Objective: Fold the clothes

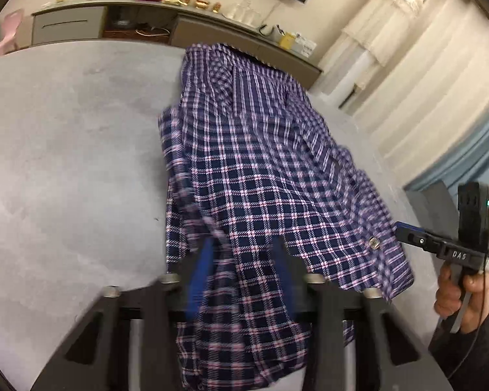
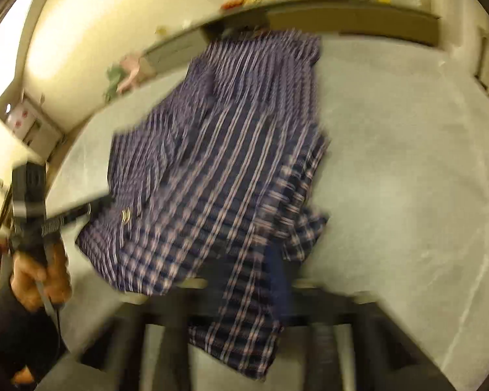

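Both grippers had the hem bunched up: left gripper (image 1: 241, 260) pinched the plaid shirt (image 1: 260, 163), right gripper (image 2: 244, 277) clamped it too (blurry though). Shirt stretched away across the grey table (image 1: 65, 146), 1 sideboard (image 1: 68, 26) behind.
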### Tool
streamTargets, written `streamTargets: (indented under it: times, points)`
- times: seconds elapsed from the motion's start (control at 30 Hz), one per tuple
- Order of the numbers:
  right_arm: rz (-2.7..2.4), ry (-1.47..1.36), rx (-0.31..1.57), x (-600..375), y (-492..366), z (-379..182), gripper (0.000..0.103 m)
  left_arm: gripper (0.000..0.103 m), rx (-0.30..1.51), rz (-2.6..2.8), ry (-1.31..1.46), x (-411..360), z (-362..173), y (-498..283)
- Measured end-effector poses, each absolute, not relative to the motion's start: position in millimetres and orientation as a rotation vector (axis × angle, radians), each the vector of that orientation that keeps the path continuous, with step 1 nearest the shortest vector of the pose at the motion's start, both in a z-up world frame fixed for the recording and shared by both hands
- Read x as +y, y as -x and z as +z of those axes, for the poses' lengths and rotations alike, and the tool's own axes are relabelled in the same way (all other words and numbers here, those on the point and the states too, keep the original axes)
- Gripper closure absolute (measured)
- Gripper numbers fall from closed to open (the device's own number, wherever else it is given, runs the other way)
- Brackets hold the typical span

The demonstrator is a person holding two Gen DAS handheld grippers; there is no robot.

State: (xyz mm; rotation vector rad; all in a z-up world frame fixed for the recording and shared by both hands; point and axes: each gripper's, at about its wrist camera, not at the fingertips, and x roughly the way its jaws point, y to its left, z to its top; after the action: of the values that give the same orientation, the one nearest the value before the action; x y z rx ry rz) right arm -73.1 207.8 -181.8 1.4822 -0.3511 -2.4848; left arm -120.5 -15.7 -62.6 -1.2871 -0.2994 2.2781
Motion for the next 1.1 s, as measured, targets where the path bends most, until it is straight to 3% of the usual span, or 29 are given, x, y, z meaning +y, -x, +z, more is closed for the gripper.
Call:
streamTargets:
  times: [0.1, 0.3, 0.33, 0.37, 0.43, 0.53, 0.6, 0.63, 0.67, 0.7, 0.73, 0.83, 0.9, 0.93, 0.97, 1.03, 1.1]
  points:
    - [-2.422, -1.52, -0.277, 203.3, 54.7, -178.9, 0.098, 0.095, -0.362, 2.173, 1.404, -29.2, -63.6, 121.7]
    - [-2.295, -1.536, -0.154, 214.0, 3.3, -156.2, 0.096, 0.095, -0.317, 1.998, 1.471, -40.3, -49.6, 88.1]
    - [-2.318, -1.523, -0.177, 220.9, 2.8, -150.7, 0.089, 0.093, -0.307, 2.044, 1.436, -44.8, -42.6, 86.7]
    - [-2.36, -1.5, -0.225, 230.5, 5.1, -143.7, 0.071, 0.088, -0.3, 2.102, 1.399, -50.3, -35.9, 86.4]
    - [-2.44, -1.451, -0.322, 249.2, 9.9, -129.8, 0.048, 0.061, -0.324, 2.223, 1.316, -60.6, -25.5, 90.9]
    - [-2.48, -1.416, -0.441, 256.0, 30.6, -123.2, 0.047, 0.056, -0.474, 2.214, 1.27, -57.6, -29.9, 111.6]
    - [-2.481, -1.451, -0.432, 255.2, 35.9, -126.5, 0.07, 0.056, -0.474, 2.205, 1.262, -39.1, -37.8, 125.5]
    - [-2.483, -1.47, -0.427, 255.4, 38.1, -128.0, 0.093, 0.058, -0.447, 2.205, 1.246, -28.0, -41.9, 131.8]
    - [-2.495, -1.492, -0.416, 259.3, 36.8, -128.7, 0.096, 0.059, -0.414, 2.209, 1.246, -19.9, -45.3, 136.6]
    - [-2.506, -1.513, -0.404, 263.2, 35.6, -129.3, 0.099, 0.076, -0.354, 2.22, 1.292, -13.6, -53.6, 142.9]
    - [-2.518, -1.535, -0.393, 267.2, 34.3, -130.0, 0.099, 0.101, -0.315, 2.241, 1.334, -11.9, -61.5, 148.6]
    - [-2.518, -1.561, -0.376, 274.8, 24.4, -124.5, 0.099, 0.103, -0.342, 2.235, 1.361, -21.7, -61.0, 157.4]
    - [-2.553, -1.543, -0.347, 282.1, 15.6, -107.2, 0.094, 0.097, -0.358, 2.24, 1.348, -27.9, -51.5, 157.7]
    - [-2.588, -1.524, -0.323, 287.0, 11.0, -94.1, 0.085, 0.096, -0.368, 2.24, 1.335, -30.3, -44.8, 155.5]
    - [-2.623, -1.501, -0.299, 291.9, 6.8, -81.1, 0.063, 0.094, -0.379, 2.238, 1.32, -32.3, -37.0, 152.0]
    - [-2.708, -1.405, -0.29, 303.2, 3.3, -49.8, 0.043, 0.081, -0.397, 2.219, 1.266, -32.2, -16.4, 139.6]
    - [-2.732, -1.329, -0.308, 316.9, 18.3, -13.3, 0.043, 0.077, -0.37, 2.197, 1.238, -28.0, -2.5, 126.1]
